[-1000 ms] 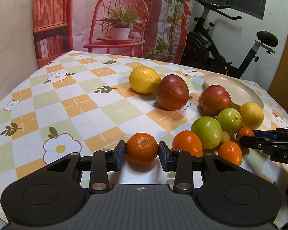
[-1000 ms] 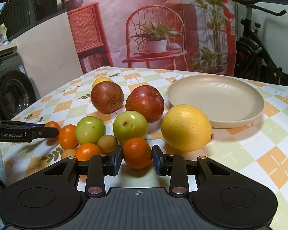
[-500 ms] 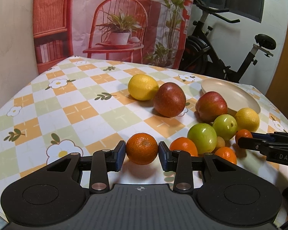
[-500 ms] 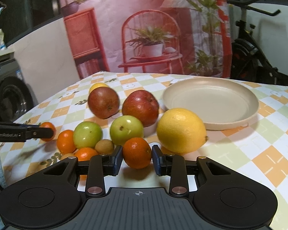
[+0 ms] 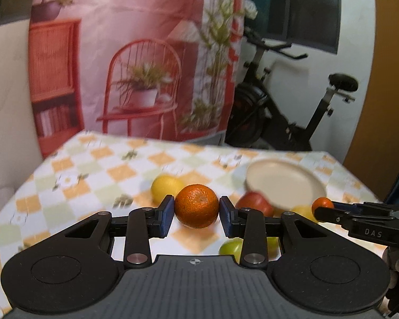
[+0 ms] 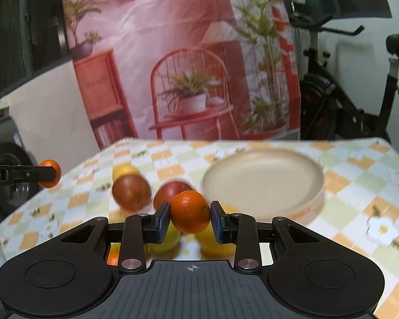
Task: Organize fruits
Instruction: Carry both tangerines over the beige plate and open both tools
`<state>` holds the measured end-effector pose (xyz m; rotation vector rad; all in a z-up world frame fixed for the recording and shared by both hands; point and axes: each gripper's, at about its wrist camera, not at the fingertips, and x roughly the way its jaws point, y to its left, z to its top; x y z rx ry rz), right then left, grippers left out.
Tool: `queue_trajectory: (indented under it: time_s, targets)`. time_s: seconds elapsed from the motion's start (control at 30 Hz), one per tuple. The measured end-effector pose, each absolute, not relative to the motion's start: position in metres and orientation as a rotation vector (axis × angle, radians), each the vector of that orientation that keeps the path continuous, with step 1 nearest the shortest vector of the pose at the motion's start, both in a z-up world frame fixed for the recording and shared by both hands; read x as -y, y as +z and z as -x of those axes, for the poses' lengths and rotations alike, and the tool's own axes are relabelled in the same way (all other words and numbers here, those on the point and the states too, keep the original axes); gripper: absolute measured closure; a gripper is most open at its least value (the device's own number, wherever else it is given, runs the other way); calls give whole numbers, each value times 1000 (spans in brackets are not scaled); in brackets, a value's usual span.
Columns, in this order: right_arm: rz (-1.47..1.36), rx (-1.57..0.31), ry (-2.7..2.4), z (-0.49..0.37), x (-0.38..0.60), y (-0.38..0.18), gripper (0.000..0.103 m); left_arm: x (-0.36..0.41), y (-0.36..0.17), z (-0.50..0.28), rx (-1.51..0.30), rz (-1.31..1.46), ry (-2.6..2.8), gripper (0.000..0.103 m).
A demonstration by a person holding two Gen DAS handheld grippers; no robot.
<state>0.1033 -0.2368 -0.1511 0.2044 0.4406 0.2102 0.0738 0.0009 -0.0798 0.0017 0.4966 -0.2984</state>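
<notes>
The left gripper (image 5: 196,210) is clamped on a tangerine (image 5: 196,206), blue pads pressed to both its sides. A second ago that fruit sat on the checked tablecloth (image 5: 74,186); now it hangs clear above it, with the cloth and the other fruit dropped lower and blurred in the left wrist view. The right gripper (image 6: 190,216) likewise grips a smaller tangerine (image 6: 190,211), which has also come up off the cloth since the earlier frame.

From the left wrist view, a lemon (image 5: 165,187) lies at about eleven o'clock of the held fruit, a red apple (image 5: 254,204) at three o'clock, and a green apple (image 5: 231,247) at about five o'clock, partly hidden by the gripper's arm. The beige plate (image 5: 284,186) sits at two o'clock, empty as before.

From the right wrist view, two red apples (image 6: 131,192) lie at nine to ten o'clock of the held fruit, and the plate at one to two o'clock. The left gripper with its tangerine shows at the far left edge, raised higher than a second ago.
</notes>
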Motion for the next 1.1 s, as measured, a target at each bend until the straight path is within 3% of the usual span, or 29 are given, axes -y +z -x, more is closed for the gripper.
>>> queue_trajectory:
  time_s: [0.4,1.1]
  targets:
    - [-208,-375,143,-140,291,-120,73,50,-53,-115,-441,13,-393,64]
    - [-176,-538,45,-257,352,-176,73,156,-122,-260,-689,-121,-537,64]
